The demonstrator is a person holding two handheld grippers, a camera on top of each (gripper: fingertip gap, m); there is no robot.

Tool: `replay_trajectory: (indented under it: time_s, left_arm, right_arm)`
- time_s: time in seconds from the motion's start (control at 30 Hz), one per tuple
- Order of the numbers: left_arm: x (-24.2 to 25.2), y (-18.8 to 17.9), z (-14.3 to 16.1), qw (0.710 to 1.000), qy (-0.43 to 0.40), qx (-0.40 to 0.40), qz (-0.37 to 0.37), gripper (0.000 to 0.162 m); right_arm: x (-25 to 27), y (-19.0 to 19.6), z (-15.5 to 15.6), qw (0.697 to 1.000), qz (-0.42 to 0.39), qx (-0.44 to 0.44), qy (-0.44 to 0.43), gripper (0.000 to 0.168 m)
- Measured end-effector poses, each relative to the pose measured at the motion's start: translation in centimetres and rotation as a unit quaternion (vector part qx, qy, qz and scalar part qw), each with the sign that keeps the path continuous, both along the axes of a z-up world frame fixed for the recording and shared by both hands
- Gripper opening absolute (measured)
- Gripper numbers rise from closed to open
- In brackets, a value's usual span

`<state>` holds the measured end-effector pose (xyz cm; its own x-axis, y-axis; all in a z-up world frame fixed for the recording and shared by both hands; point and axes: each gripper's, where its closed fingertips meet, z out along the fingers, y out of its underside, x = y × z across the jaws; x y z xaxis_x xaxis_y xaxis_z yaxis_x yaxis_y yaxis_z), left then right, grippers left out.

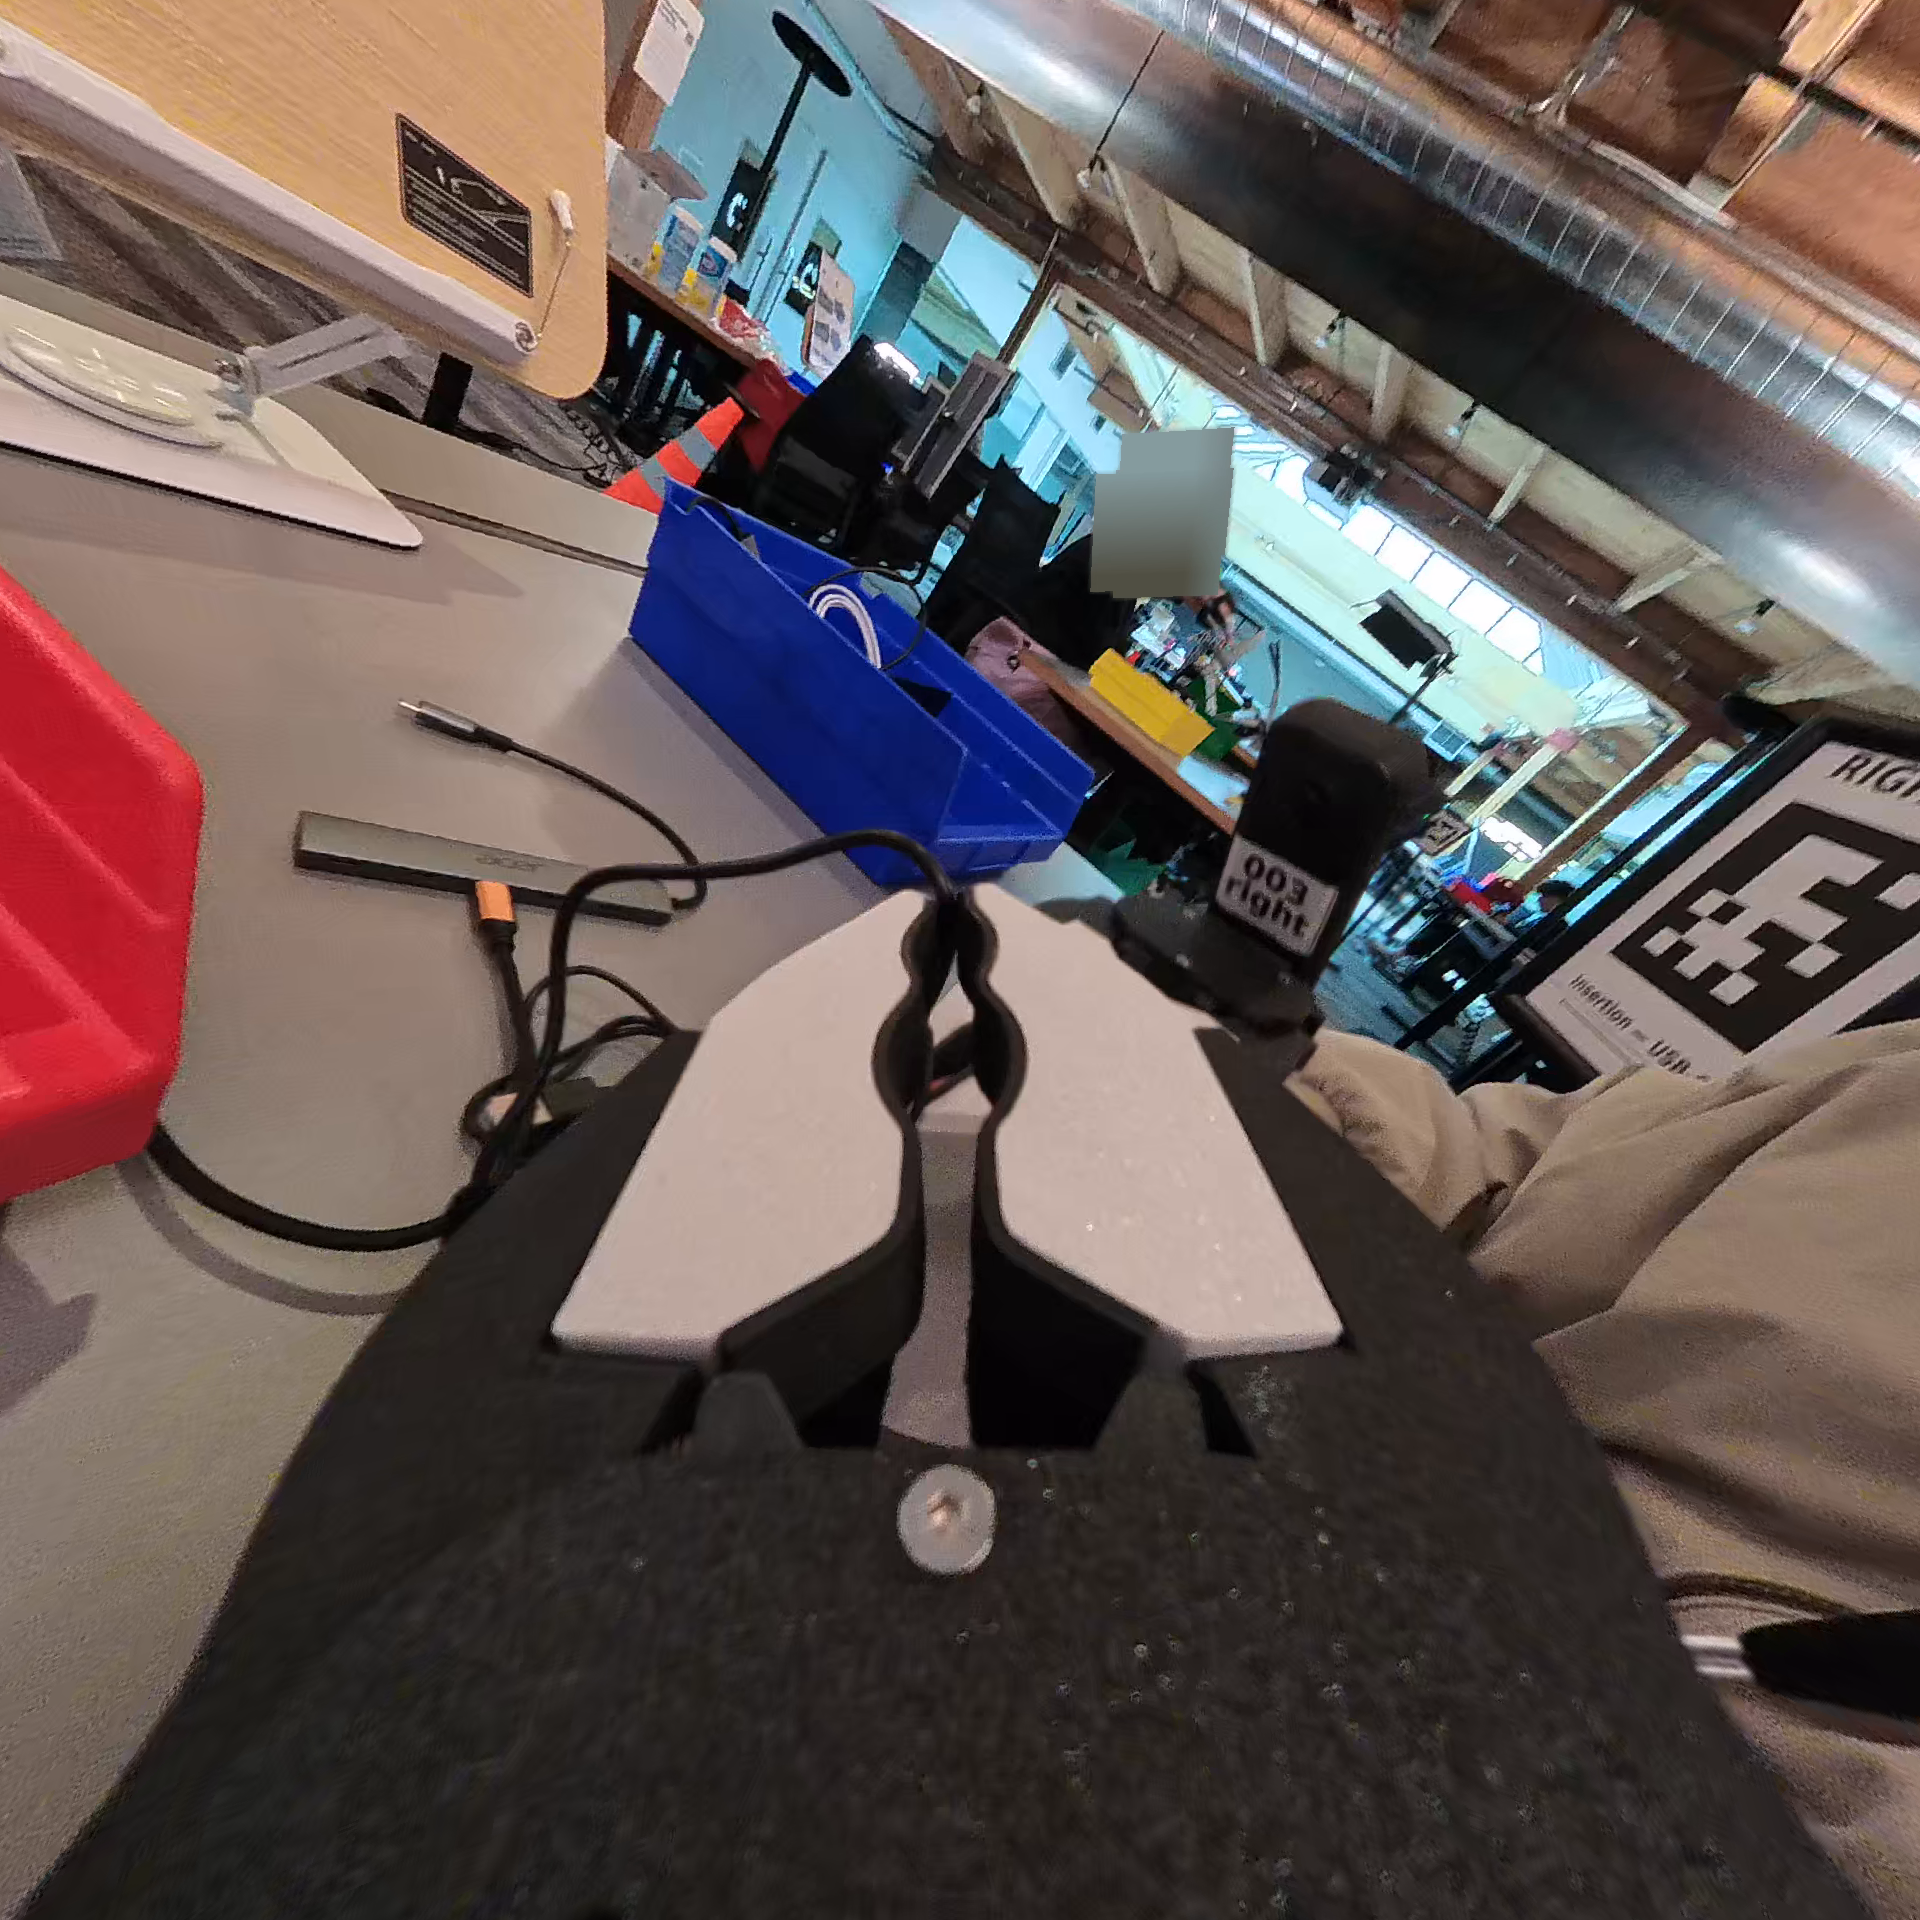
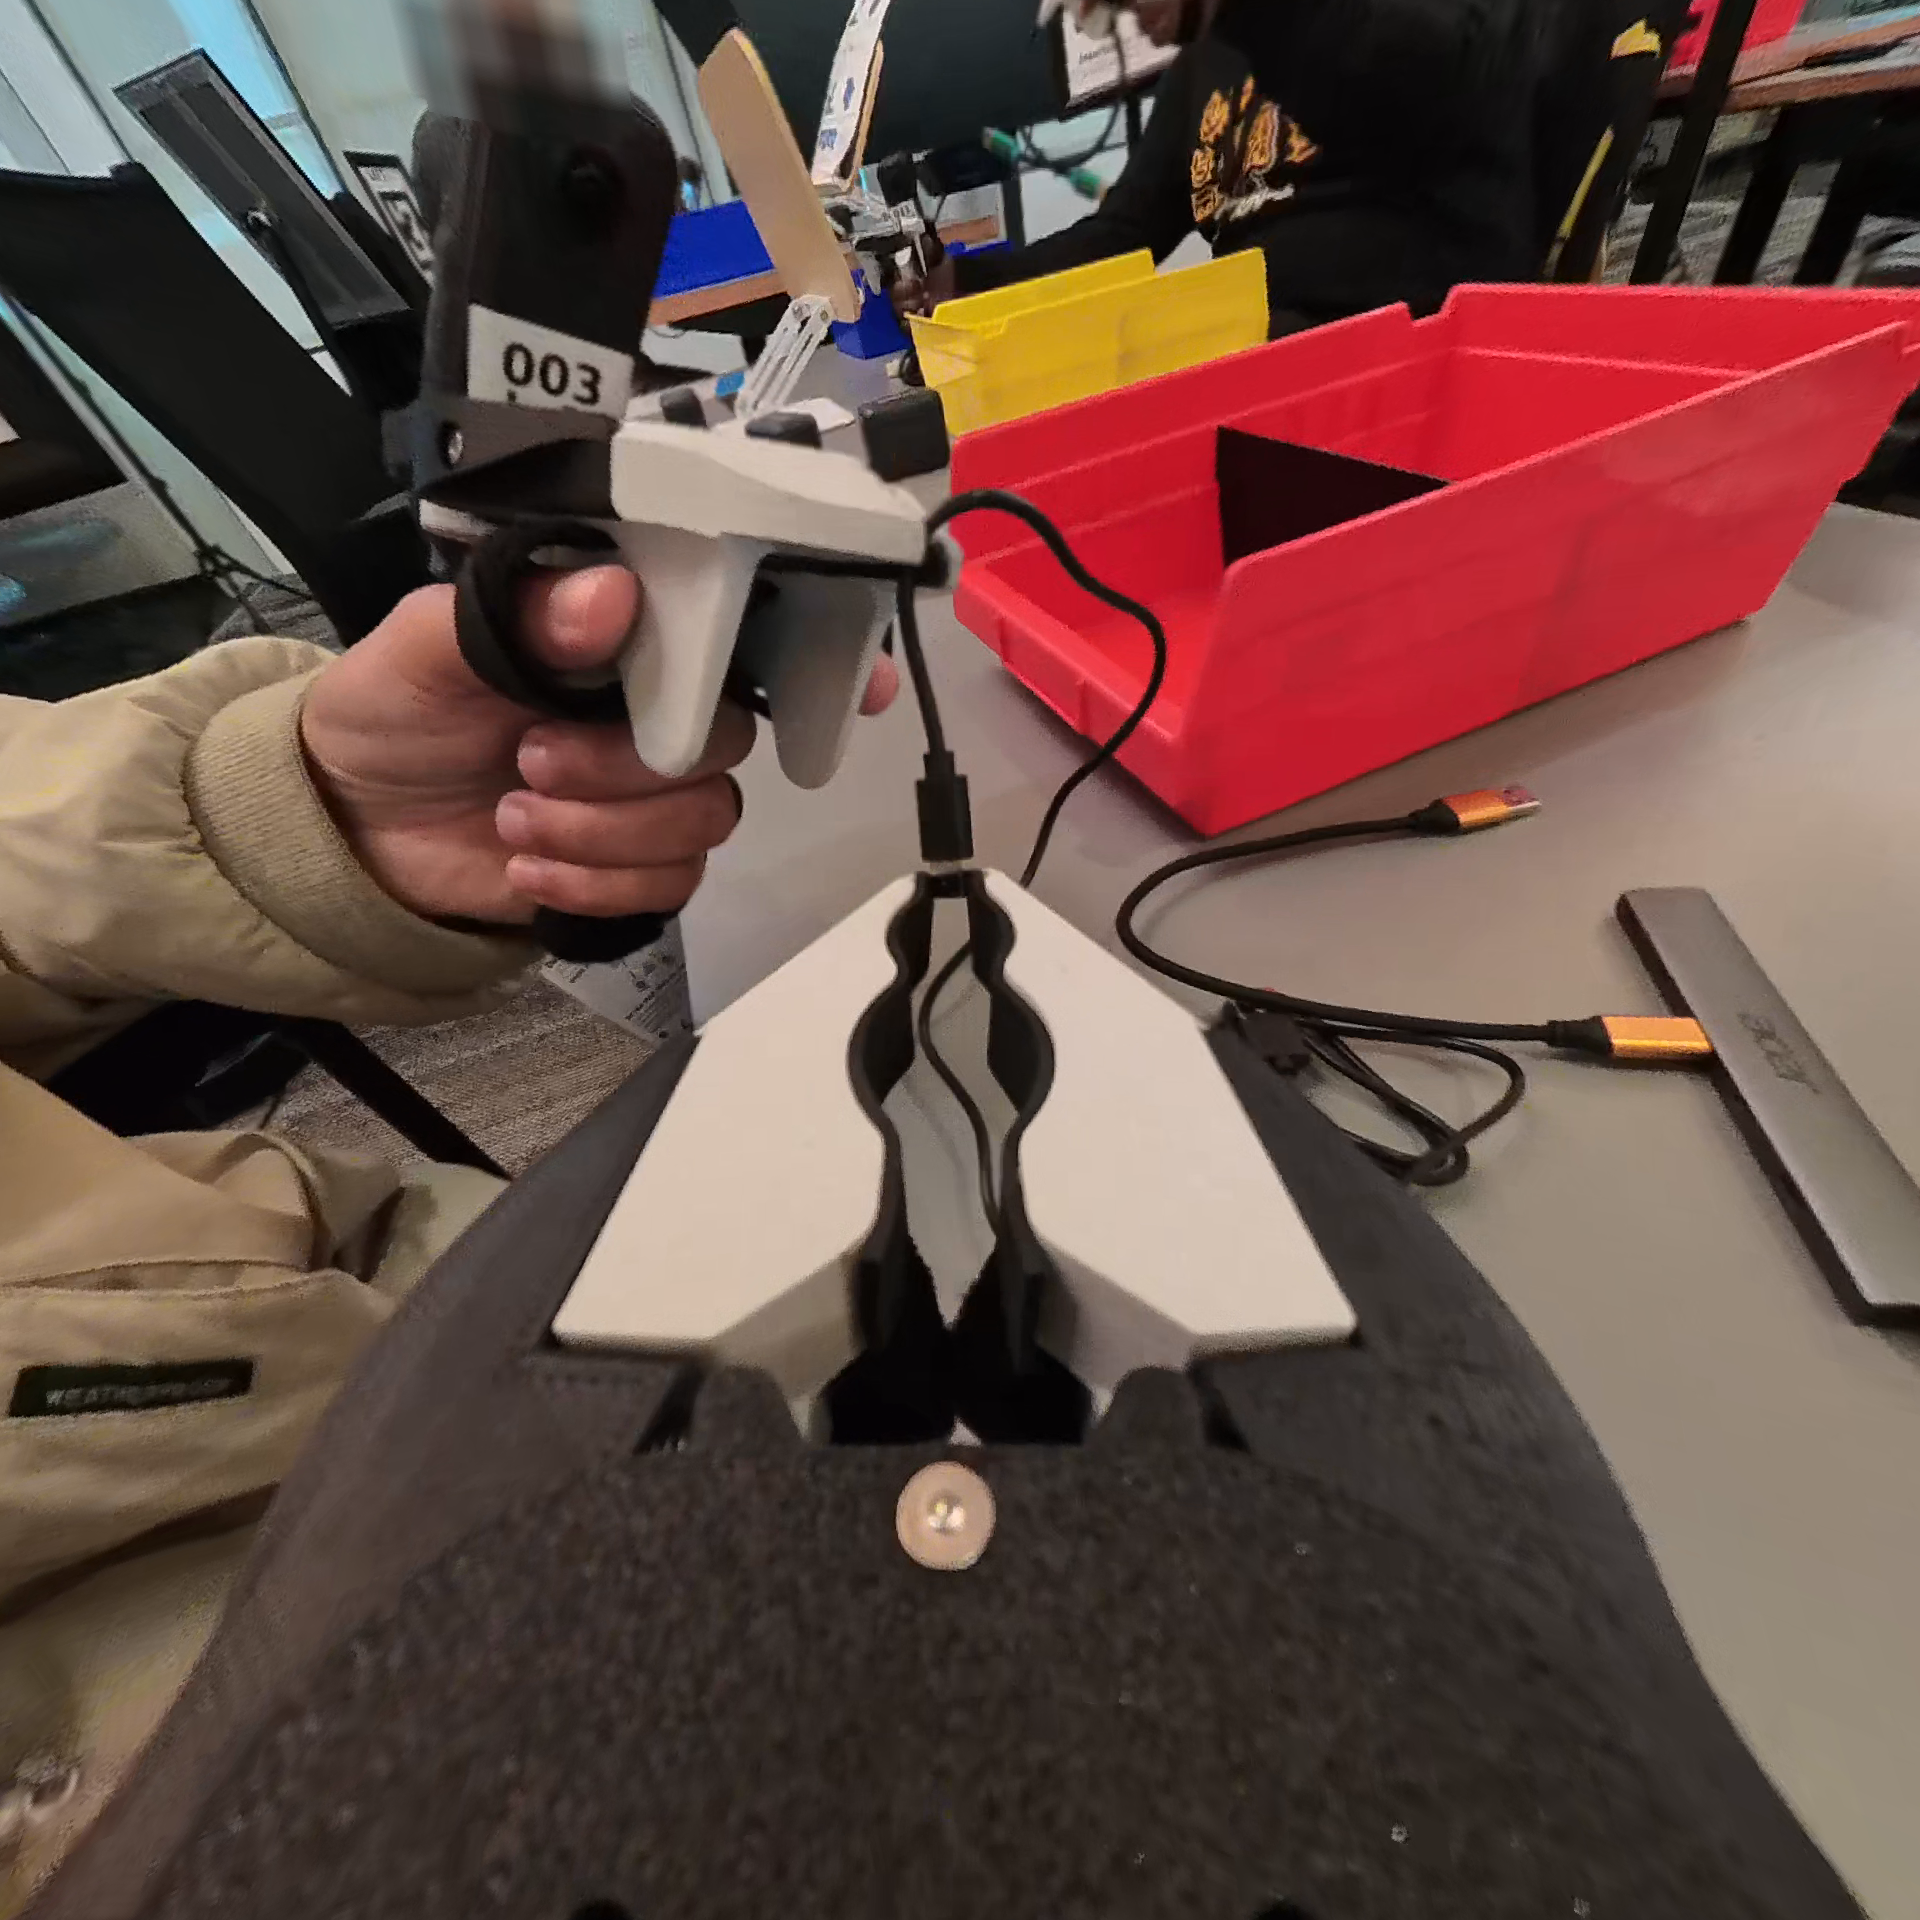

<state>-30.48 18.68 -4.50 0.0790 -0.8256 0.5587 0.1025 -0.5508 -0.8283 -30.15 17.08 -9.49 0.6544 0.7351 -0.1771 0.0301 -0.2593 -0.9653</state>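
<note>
The left gripper [image 1: 948, 914] has its two pale, wavy-edged fingers closed tight on a thin black cable [image 1: 727, 868], and the right gripper [image 2: 945, 883] pinches the black plug [image 2: 943, 821] at that cable's end, held up above the smooth grey worktop [image 2: 1714, 727]. On the worktop lie one flat grey metal hub [image 1: 468, 862] with an orange-ended cable [image 2: 1652, 1036] plugged in, one glossy red plastic bin [image 2: 1455, 540] and one blue bin [image 1: 831, 707].

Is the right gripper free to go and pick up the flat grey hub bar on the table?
Probably not: the right gripper is shut on the thin black cable's plug. The grey hub bar lies unobstructed nearby.
</note>
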Motion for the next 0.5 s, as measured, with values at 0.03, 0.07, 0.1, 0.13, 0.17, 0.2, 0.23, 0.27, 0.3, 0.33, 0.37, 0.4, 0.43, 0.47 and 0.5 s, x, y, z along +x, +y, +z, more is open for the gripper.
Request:
replay_trajectory:
  time_s: [0.03, 0.07, 0.1, 0.13, 0.17, 0.2, 0.23, 0.27, 0.3, 0.33, 0.37, 0.4, 0.43, 0.47, 0.5]
  left_arm:
    - [0.0, 0.0, -0.2, 1.0, 0.008, 0.008, 0.001, 0.002]
    - [0.1, 0.0, -0.4, 1.0, 0.017, 0.019, 0.001, 0.002]
    - [0.1, -0.1, -0.7, 0.999, 0.028, 0.035, -0.002, 0.003]
    - [0.1, -0.2, -1.0, 0.997, 0.045, 0.056, -0.006, 0.002]
    - [0.0, -0.3, -1.4, 0.994, 0.068, 0.084, -0.01, 0.003]
    - [0.0, -0.5, -1.7, 0.989, 0.087, 0.119, -0.018, 0.01]
    - [0.0, -1.1, -2.1, 0.982, 0.106, 0.155, -0.034, 0.019]
    - [0.1, -1.5, -2.7, 0.974, 0.127, 0.18, -0.05, 0.022]
    - [0.3, -2.0, -3.3, 0.97, 0.138, 0.188, -0.064, 0.024]
    - [0.7, -2.7, -3.5, 0.972, 0.13, 0.174, -0.084, 0.027]
    - [1.2, -3.7, -3.4, 0.976, 0.111, 0.147, -0.113, 0.03]
    - [1.7, -4.6, -2.9, 0.98, 0.086, 0.114, -0.14, 0.033]
    - [2.1, -5.5, -2.3, 0.98, 0.06, 0.089, -0.165, 0.036]
    - [2.4, -6.2, -1.7, 0.979, 0.037, 0.078, -0.182, 0.036]
    - [2.5, -6.7, -1.2, 0.978, 0.022, 0.082, -0.19, 0.036]
  right_arm:
    - [0.4, -0.1, 0.0, 1.0, 0.007, -0.001, -0.002, 0.005]
    - [0.9, -0.1, 0.1, 1.0, 0.013, -0.001, -0.007, 0.004]
    - [1.3, -0.2, 0.2, 1.0, 0.019, -0.003, -0.01, 0.004]
    - [1.8, -0.4, 0.4, 1.0, 0.027, -0.004, -0.014, 0.001]
    - [2.3, -0.6, 0.5, 0.999, 0.036, -0.003, -0.02, 0.001]
    - [2.8, -0.9, 0.8, 0.999, 0.048, -0.002, -0.021, 0.001]
    - [3.2, -1.3, 1.1, 0.998, 0.069, -0.006, -0.014, 0.001]
    - [3.5, -1.7, 1.2, 0.996, 0.086, -0.017, -0.001, 0.001]
    - [3.8, -2.0, 1.7, 0.995, 0.1, -0.021, 0.02, 0.001]
    - [3.9, -2.5, 2.1, 0.99, 0.126, -0.033, 0.048, 0.001]
    - [3.6, -3.5, 2.6, 0.98, 0.169, -0.058, 0.085, 0.001]
    - [3.3, -4.3, 2.9, 0.966, 0.207, -0.092, 0.121, 0.001]
    - [3.0, -5.1, 3.3, 0.948, 0.245, -0.127, 0.159, 0.0]
    - [2.7, -6.3, 3.7, 0.919, 0.295, -0.17, 0.197, 0.0]
    - [2.6, -7.1, 4.1, 0.887, 0.334, -0.216, 0.234, 0.0]
